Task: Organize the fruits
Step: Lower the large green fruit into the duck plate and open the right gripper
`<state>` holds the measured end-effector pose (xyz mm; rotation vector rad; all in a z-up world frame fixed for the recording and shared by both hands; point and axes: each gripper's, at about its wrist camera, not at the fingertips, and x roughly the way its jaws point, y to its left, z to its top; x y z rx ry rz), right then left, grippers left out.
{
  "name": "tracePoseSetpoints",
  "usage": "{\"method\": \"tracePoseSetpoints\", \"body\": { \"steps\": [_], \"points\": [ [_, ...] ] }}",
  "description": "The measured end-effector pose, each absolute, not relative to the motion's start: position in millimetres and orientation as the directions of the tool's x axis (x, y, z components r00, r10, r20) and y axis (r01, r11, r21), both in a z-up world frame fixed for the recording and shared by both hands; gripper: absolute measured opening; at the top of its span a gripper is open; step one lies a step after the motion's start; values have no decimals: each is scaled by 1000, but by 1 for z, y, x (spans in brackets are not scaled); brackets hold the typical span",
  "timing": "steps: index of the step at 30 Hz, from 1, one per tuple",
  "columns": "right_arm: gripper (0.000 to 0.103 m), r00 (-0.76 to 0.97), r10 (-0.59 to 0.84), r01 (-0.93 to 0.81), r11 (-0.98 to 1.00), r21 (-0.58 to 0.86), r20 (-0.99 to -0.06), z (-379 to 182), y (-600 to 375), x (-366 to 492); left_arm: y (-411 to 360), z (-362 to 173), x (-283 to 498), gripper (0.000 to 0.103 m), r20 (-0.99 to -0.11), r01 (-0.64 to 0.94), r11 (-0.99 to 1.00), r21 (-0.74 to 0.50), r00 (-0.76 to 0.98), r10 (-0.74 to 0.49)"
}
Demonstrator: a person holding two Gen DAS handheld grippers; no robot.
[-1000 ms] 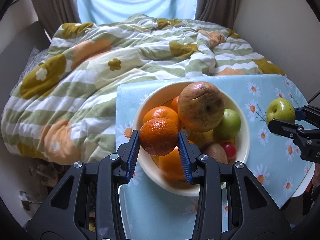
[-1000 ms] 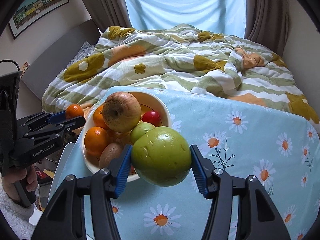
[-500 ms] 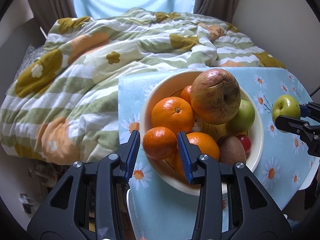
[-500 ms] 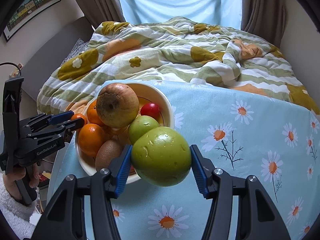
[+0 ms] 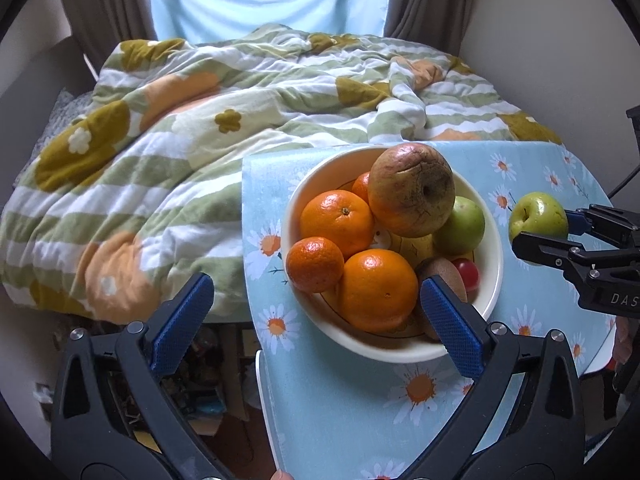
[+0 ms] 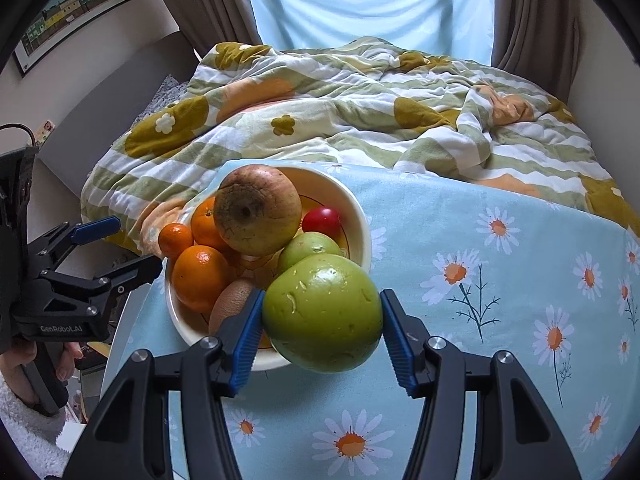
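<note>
A: How do I hold the left gripper [image 5: 316, 312] at this moment?

B: I hold it low at the near-left edge of the bowl [image 5: 304, 184], pointing forward over the table. Its blue pads [image 5: 182, 316] stand wide apart and nothing is between them. The mandarin [image 5: 315, 259] lies in the bowl, at the rim on the left side, and it touches two oranges. In the right wrist view the same gripper [image 6: 120, 244] comes in from the left, and the hand [image 6: 24, 360] holds its handle low, in a white fluffy sleeve.

A: And the right gripper [image 6: 322, 326]?

B: It is clamped on the green apple [image 6: 323, 313]. One pad [image 6: 248, 338] presses on each side of it. I keep the apple in the air, just beside the right side of the bowl [image 6: 362, 216], above the cloth [image 6: 500, 300] with daisies. In the left wrist view the right gripper [image 5: 538, 236] reaches in from the right edge, almost level, with the apple [image 5: 538, 218] at its tips.

A: What else is in the bowl?

B: One big brownish apple [image 5: 412, 190] on top, a second green apple [image 5: 460, 220], a kiwi [image 5: 440, 276] and one small red fruit [image 5: 468, 274].

A: Can I read any writing?

B: On the left gripper's body I read "GenRobot.AI". On the right gripper only the letters "DAS" are visible, the rest is cut by the frame edge. Behind the table lies a blanket [image 6: 360, 120], and a framed picture [image 6: 76, 8] hangs on the wall; I can read no text on it.
</note>
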<state>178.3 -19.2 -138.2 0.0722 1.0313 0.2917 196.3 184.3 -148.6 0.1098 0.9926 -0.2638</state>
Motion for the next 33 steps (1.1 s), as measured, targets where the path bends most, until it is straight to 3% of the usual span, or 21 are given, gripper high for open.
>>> {"method": "tracePoseSetpoints", "body": {
  "steps": [21, 24, 26, 33],
  "points": [
    [53, 439, 316, -274, 939, 210, -841, -164, 14, 184, 196, -157, 153, 103, -852, 244, 969, -50, 496, -168],
    [67, 463, 321, -275, 938, 211, -826, -159, 14, 182, 198, -157, 151, 103, -850, 241, 969, -57, 498, -174],
    [85, 480, 314, -274, 941, 200, -819, -157, 13, 182, 199, -157, 151, 103, -848, 241, 969, -61, 499, -178],
    [86, 492, 307, -266, 944, 195, -814, -157, 9, 178, 199, -155, 145, 103, -846, 233, 971, -51, 507, -166]
  ]
}}
